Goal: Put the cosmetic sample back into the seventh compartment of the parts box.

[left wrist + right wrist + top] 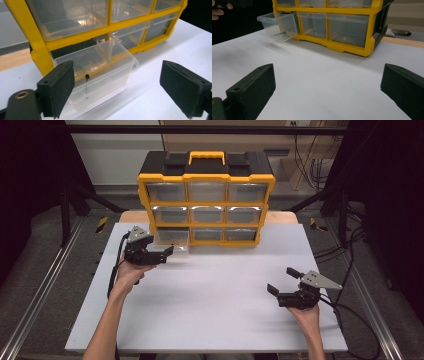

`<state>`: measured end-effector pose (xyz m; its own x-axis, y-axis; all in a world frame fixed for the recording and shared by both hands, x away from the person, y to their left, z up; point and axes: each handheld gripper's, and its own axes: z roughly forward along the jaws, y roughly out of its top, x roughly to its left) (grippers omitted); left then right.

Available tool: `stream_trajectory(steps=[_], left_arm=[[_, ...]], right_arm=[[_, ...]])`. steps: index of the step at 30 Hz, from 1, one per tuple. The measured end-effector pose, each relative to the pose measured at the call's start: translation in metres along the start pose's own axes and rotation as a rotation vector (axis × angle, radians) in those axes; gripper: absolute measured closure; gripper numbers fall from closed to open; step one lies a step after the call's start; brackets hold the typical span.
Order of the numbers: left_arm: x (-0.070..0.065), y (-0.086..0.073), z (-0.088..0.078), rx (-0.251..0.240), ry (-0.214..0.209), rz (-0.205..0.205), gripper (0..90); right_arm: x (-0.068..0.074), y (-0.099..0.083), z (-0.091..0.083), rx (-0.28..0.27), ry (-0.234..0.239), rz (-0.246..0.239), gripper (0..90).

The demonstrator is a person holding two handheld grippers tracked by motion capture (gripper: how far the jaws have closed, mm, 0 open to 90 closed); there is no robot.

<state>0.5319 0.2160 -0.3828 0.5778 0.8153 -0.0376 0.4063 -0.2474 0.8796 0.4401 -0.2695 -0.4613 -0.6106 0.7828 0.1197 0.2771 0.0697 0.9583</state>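
Observation:
A yellow and black organizer (206, 185) with clear drawers stands at the back of the white table (210, 315). Its bottom-left drawer (175, 240) is pulled out over the table. In the left gripper view this drawer (100, 70) holds a small black screw (87, 83). My left gripper (161, 246) is open just in front of the drawer, not touching it, with nothing between its pads (60, 87). My right gripper (282, 280) rests open and empty near the front right of the table, pointing toward the organizer (372, 25) and the pulled-out drawer (279, 23).
The organizer's other drawers (207, 213) are pushed in. A wooden tabletop edge (282, 217) shows behind the white board. Cables (350, 320) trail off the right side. Metal rails (40, 290) run along the floor on the left.

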Motion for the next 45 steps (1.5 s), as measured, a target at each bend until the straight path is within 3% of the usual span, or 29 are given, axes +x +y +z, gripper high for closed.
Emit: stream_trajectory(steps=[17, 26, 45], left_arm=[[-0.009, -0.023, -0.018, -0.057, -0.017, -0.002, 8.1], [-0.014, -0.032, -0.022, -0.067, 0.003, 0.02, 7.9], [-0.017, -0.051, -0.01, -0.039, -0.001, 0.029, 6.2]], right_arm=[[0.0, 0.0, 0.0, -0.003, -0.002, 0.002, 0.5], [0.0, 0.0, -0.001, -0.004, -0.002, 0.0, 0.4], [0.0, 0.0, 0.0, -0.003, 0.002, 0.01, 0.4]])
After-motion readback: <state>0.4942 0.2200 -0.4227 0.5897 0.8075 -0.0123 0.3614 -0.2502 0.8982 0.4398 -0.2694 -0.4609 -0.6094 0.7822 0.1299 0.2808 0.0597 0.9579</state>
